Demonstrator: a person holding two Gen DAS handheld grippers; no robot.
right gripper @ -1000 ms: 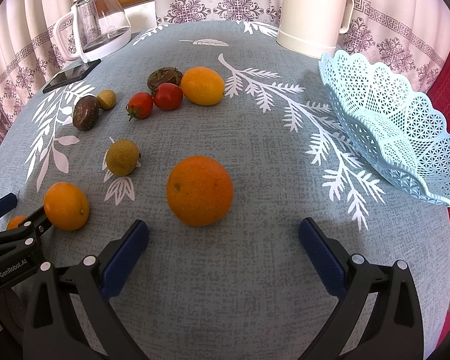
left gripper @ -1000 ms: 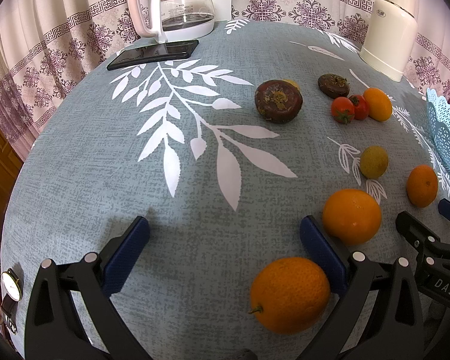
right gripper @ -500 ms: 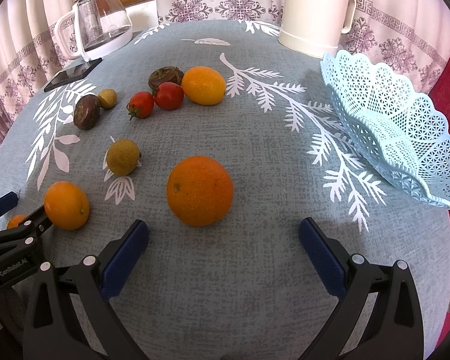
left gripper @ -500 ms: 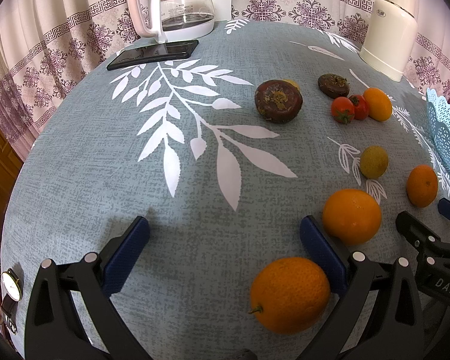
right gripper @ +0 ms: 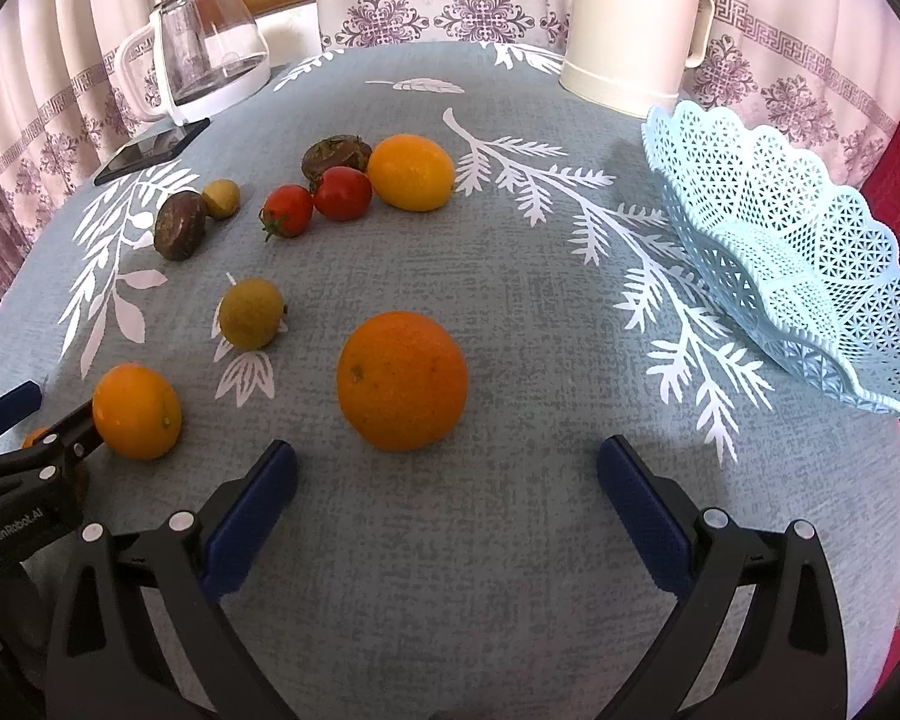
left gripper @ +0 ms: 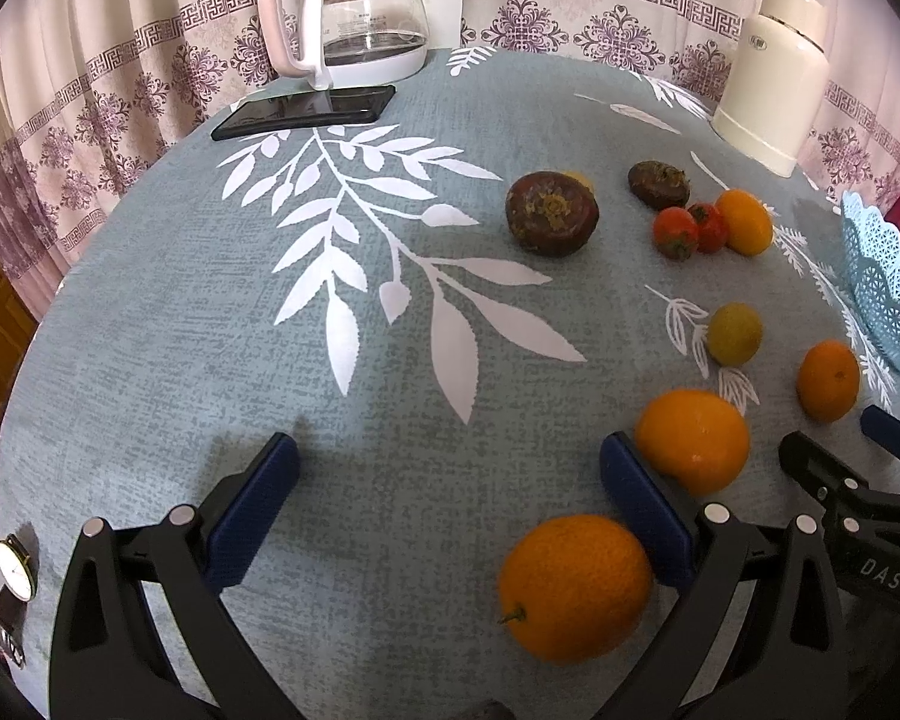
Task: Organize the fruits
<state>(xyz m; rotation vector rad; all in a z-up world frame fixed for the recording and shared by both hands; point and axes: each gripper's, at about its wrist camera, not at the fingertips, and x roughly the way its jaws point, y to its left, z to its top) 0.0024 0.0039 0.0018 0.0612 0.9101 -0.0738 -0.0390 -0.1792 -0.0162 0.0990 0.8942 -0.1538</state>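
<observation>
**Fruit loose on the table, both grippers wide open**

The right gripper (right gripper: 447,480) hangs low over the grey leaf-print tablecloth (right gripper: 510,570), jaws spread wide & holding nothing; a large orange (right gripper: 402,381) sits just ahead, between the finger lines, not touched. The left gripper (left gripper: 450,483) is likewise wide open & empty, w/ one orange (left gripper: 575,587) lying against the inner face of its right finger and another orange (left gripper: 693,441) just beyond that fingertip. Farther out: a yellow-green fruit (right gripper: 251,313), two tomatoes (right gripper: 315,204), a yellow-orange citrus (right gripper: 411,172), two dark brown fruits. The pale blue lattice basket (right gripper: 798,276) stands to the right, w/ no fruit visible in it. In the right view the nearest orange is mostly hidden behind the left gripper; one small yellowish fruit (right gripper: 221,198) is half-hidden in the left view.
</observation>
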